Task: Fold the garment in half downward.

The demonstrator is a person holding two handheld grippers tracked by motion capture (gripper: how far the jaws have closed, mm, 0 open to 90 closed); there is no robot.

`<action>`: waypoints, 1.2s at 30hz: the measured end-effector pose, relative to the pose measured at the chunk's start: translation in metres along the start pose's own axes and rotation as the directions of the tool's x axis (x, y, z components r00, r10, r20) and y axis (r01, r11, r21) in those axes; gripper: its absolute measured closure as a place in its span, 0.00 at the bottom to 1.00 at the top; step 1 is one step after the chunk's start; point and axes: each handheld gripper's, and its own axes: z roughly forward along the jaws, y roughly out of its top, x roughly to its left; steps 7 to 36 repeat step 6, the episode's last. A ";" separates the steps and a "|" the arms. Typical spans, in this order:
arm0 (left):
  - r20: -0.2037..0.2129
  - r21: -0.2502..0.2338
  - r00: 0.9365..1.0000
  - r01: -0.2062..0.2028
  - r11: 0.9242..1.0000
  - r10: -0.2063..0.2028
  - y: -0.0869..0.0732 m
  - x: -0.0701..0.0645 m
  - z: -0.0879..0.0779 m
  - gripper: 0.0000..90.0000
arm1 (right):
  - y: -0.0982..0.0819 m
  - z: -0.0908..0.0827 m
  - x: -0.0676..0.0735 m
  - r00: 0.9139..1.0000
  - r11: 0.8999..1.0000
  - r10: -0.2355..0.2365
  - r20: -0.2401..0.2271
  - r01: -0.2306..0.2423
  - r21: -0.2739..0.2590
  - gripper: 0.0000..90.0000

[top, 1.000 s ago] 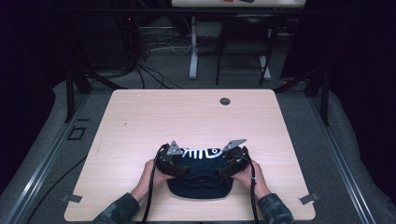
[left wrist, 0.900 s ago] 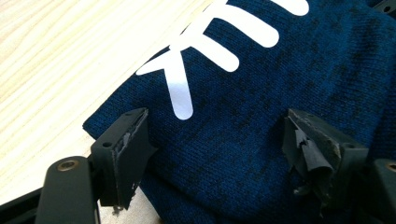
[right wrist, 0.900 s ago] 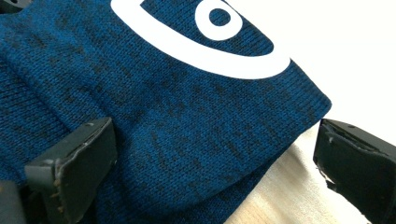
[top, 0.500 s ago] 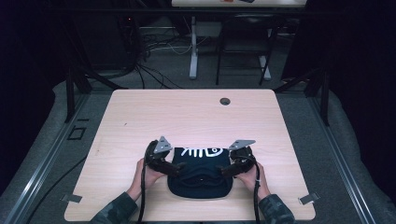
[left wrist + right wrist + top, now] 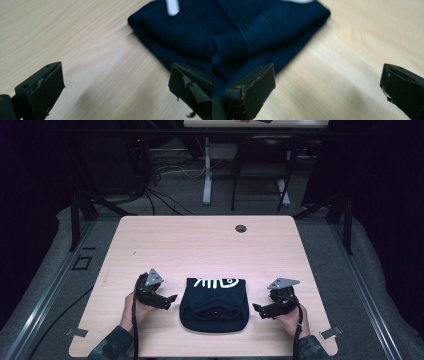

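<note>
- Folded dark navy garment point(image 5: 214, 305) lying flat on the light wooden table point(image 5: 200, 245), near the front edge and about midway between the two hands.
- White fish-skeleton print point(image 5: 216, 282) facing up along the garment's far edge; a neckline opening visible nearer the person.
- Left gripper point(image 5: 167, 300) just beside the garment's left edge, apart from the cloth, resting low over the tabletop in the person's left hand point(image 5: 134, 306).
- Jaws of the left gripper spread wide after just having been opening, nothing between them; in the left gripper view, bare wood grain between the two black jaws and the garment point(image 5: 180, 32) off to the upper right, one corner point(image 5: 132, 21) clear of the pads.
- Right gripper point(image 5: 261, 311) just beside the garment's right edge, likewise clear of the fabric, held in the right hand point(image 5: 291, 317).
- Jaws of the right gripper also spread wide and empty; in the right gripper view, the garment point(image 5: 259, 32) filling the upper left and passing behind the left-hand jaw, plain tabletop point(image 5: 362, 50) across the rest.
- Grey three-cornered plates atop both grippers, cables trailing back toward camouflage-patterned sleeves point(image 5: 112, 347) at the bottom of the high view.
- Round cable grommet point(image 5: 241, 228) set in the table's far side, well apart from the garment.
- No containers on the table.
</note>
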 end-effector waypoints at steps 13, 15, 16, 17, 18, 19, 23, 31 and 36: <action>0.000 0.032 1.000 0.027 0.999 -0.027 -0.007 0.006 0.007 0.00 | -0.012 0.004 -0.008 1.000 0.999 0.013 -0.002 -0.013 0.038 0.00; 0.000 0.032 1.000 0.027 0.999 -0.027 -0.007 0.006 0.007 0.00 | -0.012 0.004 -0.008 1.000 0.999 0.013 -0.002 -0.013 0.038 0.00; 0.000 0.032 1.000 0.027 0.999 -0.027 -0.007 0.006 0.007 0.00 | -0.012 0.004 -0.008 1.000 0.999 0.013 -0.002 -0.013 0.038 0.00; 0.000 0.032 1.000 0.027 0.999 -0.027 -0.007 0.006 0.007 0.00 | -0.012 0.004 -0.008 1.000 0.999 0.013 -0.002 -0.013 0.038 0.00; 0.000 0.032 1.000 0.027 0.999 -0.027 -0.007 0.006 0.007 0.00 | -0.012 0.004 -0.008 1.000 0.999 0.013 -0.002 -0.013 0.038 0.00; 0.000 0.032 1.000 0.027 0.999 -0.027 -0.007 0.006 0.007 0.00 | -0.012 0.004 -0.008 1.000 0.999 0.013 -0.002 -0.013 0.038 0.00; 0.000 0.032 1.000 0.027 0.999 -0.027 -0.007 0.006 0.007 0.00 | -0.012 0.004 -0.008 1.000 0.999 0.013 -0.002 -0.013 0.038 0.00; 0.000 0.032 1.000 0.027 0.999 -0.027 -0.007 0.006 0.007 0.00 | -0.012 0.004 -0.008 1.000 0.999 0.013 -0.002 -0.013 0.038 0.00; 0.000 0.032 1.000 0.027 0.999 -0.027 -0.007 0.006 0.007 0.00 | -0.012 0.004 -0.008 1.000 0.999 0.013 -0.002 -0.013 0.038 0.00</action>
